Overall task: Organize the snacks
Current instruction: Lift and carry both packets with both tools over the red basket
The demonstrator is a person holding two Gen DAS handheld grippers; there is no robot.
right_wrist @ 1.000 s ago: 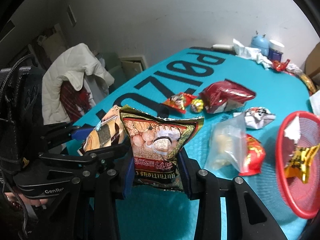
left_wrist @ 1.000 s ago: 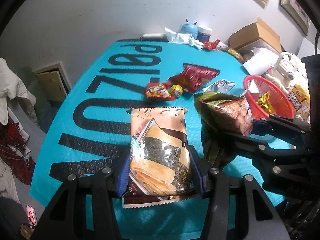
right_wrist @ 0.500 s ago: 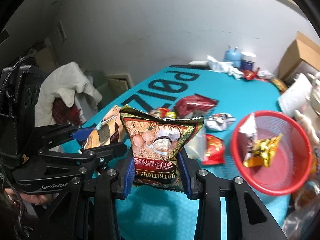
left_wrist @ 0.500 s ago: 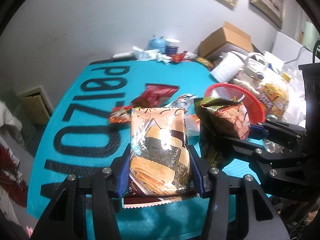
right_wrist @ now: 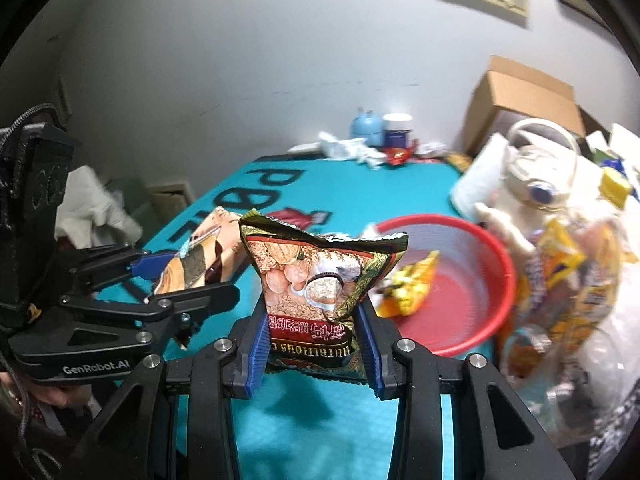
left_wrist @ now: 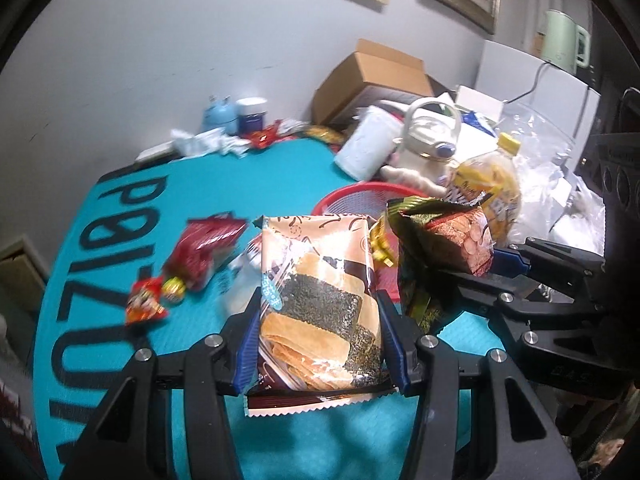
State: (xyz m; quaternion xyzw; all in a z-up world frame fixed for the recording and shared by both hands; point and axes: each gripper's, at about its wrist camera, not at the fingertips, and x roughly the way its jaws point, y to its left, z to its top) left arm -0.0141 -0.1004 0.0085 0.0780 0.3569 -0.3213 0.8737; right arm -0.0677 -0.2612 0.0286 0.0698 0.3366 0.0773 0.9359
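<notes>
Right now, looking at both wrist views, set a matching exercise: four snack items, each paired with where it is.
Items:
1. seaweed cracker packet
2. green nut bag
3. yellow wrapper
4. dark red bag

Places:
A. lying on the teal mat
B. in the left gripper
C. inside the red basket
D. in the right gripper

Pairs: 1-B, 2-D, 3-C, 4-A

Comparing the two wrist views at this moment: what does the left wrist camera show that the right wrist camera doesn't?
Left wrist only: the small red and yellow wrapped snacks loose on the teal mat, and a pale green kettle at the back.

Right wrist only: a white garment beside the table.

Both: the left gripper clamping the seaweed cracker packet, the right gripper clamping the green-edged snack bag, the red basket and the cardboard box.
</notes>
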